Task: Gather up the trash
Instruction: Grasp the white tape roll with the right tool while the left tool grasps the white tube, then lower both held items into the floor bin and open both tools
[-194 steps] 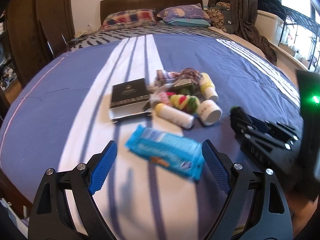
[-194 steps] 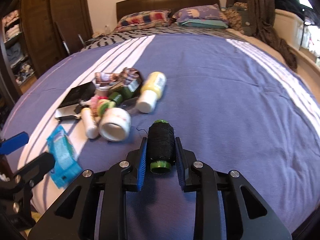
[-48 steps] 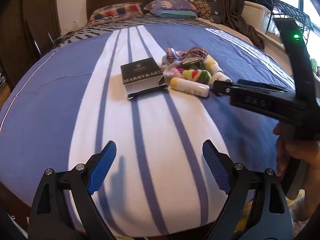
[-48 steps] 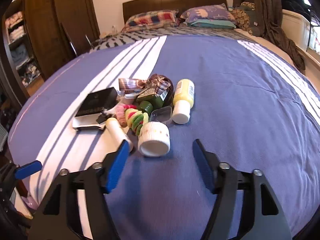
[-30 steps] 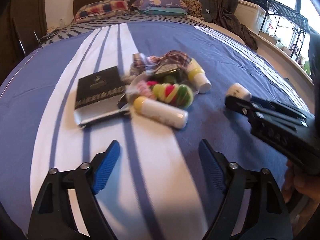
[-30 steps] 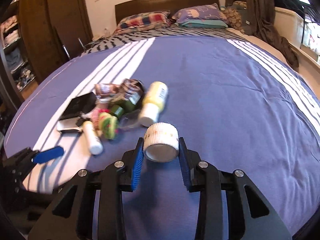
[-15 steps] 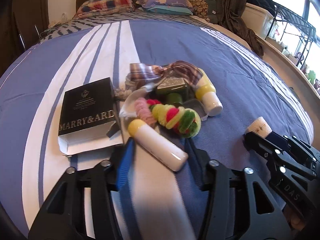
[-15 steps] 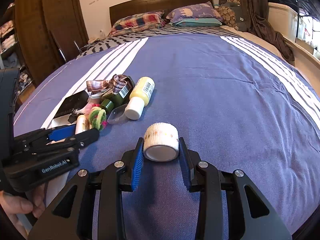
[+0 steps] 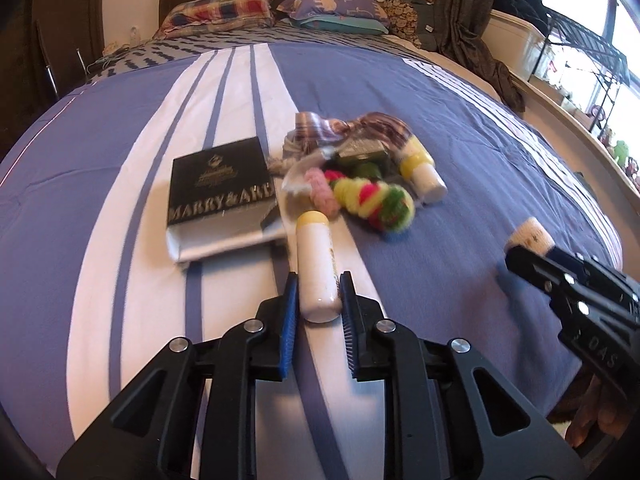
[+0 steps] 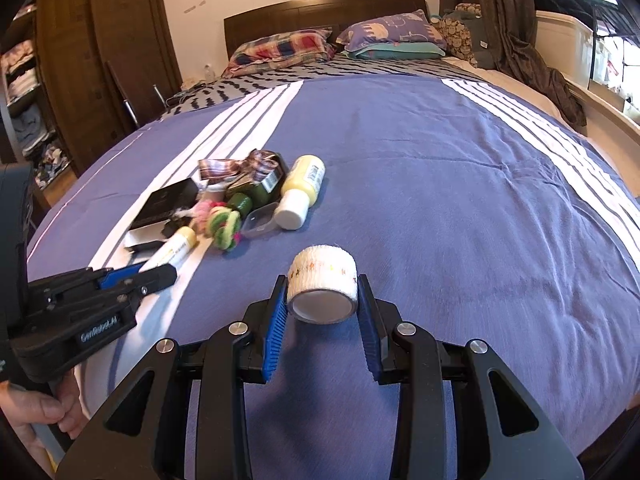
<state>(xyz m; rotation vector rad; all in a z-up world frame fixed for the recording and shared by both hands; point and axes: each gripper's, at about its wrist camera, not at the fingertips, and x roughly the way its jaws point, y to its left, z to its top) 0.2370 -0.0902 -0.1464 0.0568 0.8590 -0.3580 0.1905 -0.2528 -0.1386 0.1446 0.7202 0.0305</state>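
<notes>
Your left gripper [image 9: 316, 300] fingers are closing around the white tube [image 9: 316, 264], which a second ago was lying free near the bed's [image 10: 460, 168] near edge, while your right gripper [image 10: 322, 300] is holding the tape roll [image 10: 323, 280].

Glossy smooth plastic tube [image 9: 316, 268]; woven matt tape roll [image 10: 322, 278]; soft cloth bedspread [image 10: 460, 200]; fuzzy yarn scrunchie [image 9: 376, 202].

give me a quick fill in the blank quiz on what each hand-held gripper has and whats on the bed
1. The right hand-held gripper is shut on a white ____ of tape.
2. The tube between the left hand-held gripper's closing jaws has a ____ cap.
3. The black box lies on the ____.

Missing words: roll; yellow; bed
</notes>
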